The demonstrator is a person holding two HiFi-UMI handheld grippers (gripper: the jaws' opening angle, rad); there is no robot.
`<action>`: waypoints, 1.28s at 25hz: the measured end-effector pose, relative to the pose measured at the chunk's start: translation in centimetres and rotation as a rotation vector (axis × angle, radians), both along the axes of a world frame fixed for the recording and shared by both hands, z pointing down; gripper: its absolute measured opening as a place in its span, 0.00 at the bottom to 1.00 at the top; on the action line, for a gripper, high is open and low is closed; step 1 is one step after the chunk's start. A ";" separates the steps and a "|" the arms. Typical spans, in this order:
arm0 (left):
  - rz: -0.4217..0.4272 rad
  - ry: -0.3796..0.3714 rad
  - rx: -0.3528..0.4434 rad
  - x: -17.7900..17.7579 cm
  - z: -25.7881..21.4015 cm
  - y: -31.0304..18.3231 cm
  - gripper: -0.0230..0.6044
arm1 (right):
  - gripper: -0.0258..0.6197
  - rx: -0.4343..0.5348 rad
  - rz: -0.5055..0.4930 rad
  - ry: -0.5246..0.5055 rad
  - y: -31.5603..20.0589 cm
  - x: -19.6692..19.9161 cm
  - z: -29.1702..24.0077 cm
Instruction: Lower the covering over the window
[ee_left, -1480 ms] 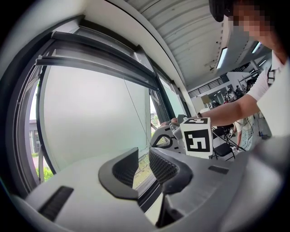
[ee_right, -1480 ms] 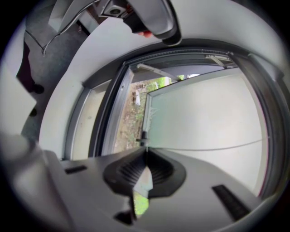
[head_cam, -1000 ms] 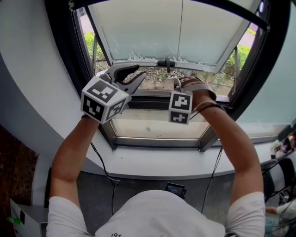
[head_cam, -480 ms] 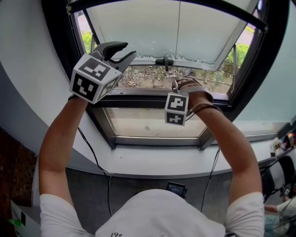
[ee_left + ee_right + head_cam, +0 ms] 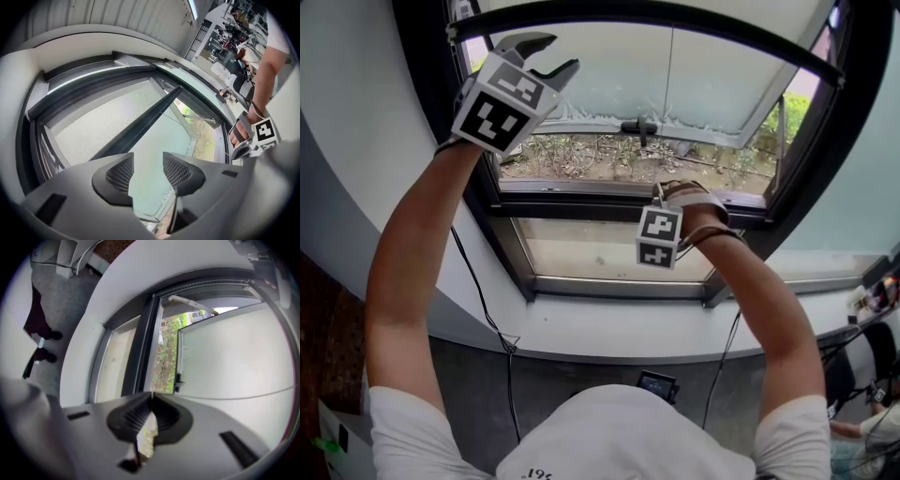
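Reach step: your left gripper (image 5: 562, 52) sits just below the blind's bottom bar (image 5: 675, 17), near the bar's left end. Its jaws are opening, with nothing between the pads yet. The bar hangs high, mesh fabric (image 5: 93, 117) behind it and the open sash (image 5: 609, 84) below it. Get both pads squarely around the bar before clamping, then pull straight down. Your right gripper (image 5: 151, 401) is clenched empty, well below the bar. Since a second ago, the left gripper has climbed toward the bar and the right has barely moved.

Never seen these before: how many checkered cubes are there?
2: left cube raised by the upper left of the window; right cube lower, before its middle rail.
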State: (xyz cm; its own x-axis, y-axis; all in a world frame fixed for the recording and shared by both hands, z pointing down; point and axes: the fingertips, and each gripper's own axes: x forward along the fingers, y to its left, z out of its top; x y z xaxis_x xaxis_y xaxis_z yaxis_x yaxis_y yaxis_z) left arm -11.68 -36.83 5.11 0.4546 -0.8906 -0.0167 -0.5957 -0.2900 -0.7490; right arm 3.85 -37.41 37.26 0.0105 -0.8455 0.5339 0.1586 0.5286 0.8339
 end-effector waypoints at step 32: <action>-0.111 -0.509 0.152 5.0 0.4 -4.8 0.41 | 0.08 -0.051 0.015 0.000 0.1 -0.4 2.8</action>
